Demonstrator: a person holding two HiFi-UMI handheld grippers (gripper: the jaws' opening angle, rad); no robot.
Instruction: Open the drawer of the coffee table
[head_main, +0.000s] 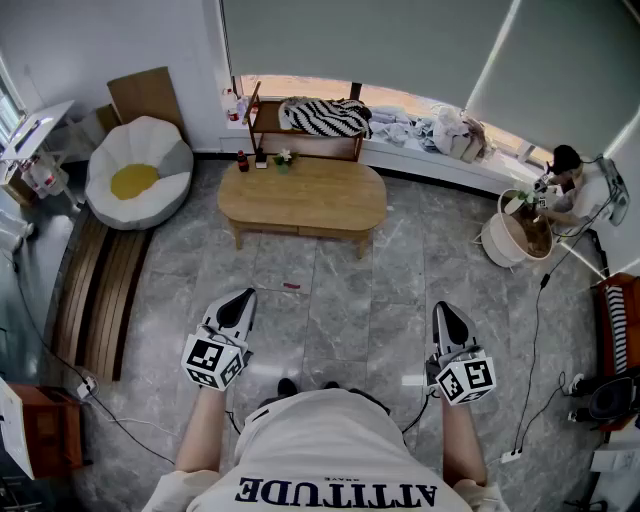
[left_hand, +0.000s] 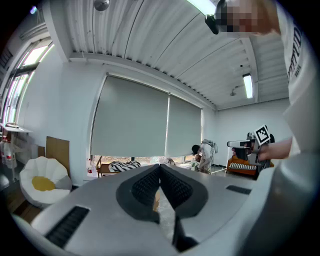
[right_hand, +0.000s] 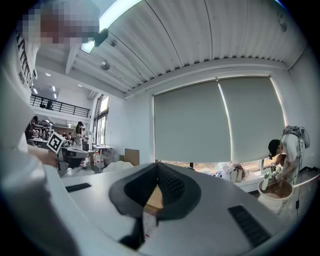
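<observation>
Closest to me, at the bottom middle of the head view, is my white T-shirt with dark block lettering (head_main: 335, 455), and my two forearms run up the frame from it.

At lower left is my left gripper (head_main: 238, 300), grey-white, with the black-and-white left marker cube (head_main: 214, 362) behind it. It points up the frame over the grey marbled tile floor (head_main: 330, 300). In the left gripper view my dark ribbed fingers (left_hand: 146, 189) meet at the tips with nothing between them. At lower right my right gripper (head_main: 446, 312), with the right marker cube (head_main: 465, 379), points the same way. In the right gripper view those dark fingers (right_hand: 172, 187) are likewise pressed together and empty.

Higher in the frame, at upper left, sits a white petal-shaped beanbag with a yellow centre (head_main: 138, 170). Long wooden slats (head_main: 100, 290) lie on the floor below it.

The light wooden oval coffee table (head_main: 302, 195) stands in the upper middle, well apart from both grippers, with a long side toward me. I cannot make out its drawer from here. A small pink thing (head_main: 291, 286) lies on the floor between the table and my left gripper.

Beyond the table, a low wooden shelf (head_main: 258, 118) carries a black-and-white striped blanket (head_main: 322, 115).

At the right edge a person (head_main: 580, 185) bends over a round white tub (head_main: 505, 240).
</observation>
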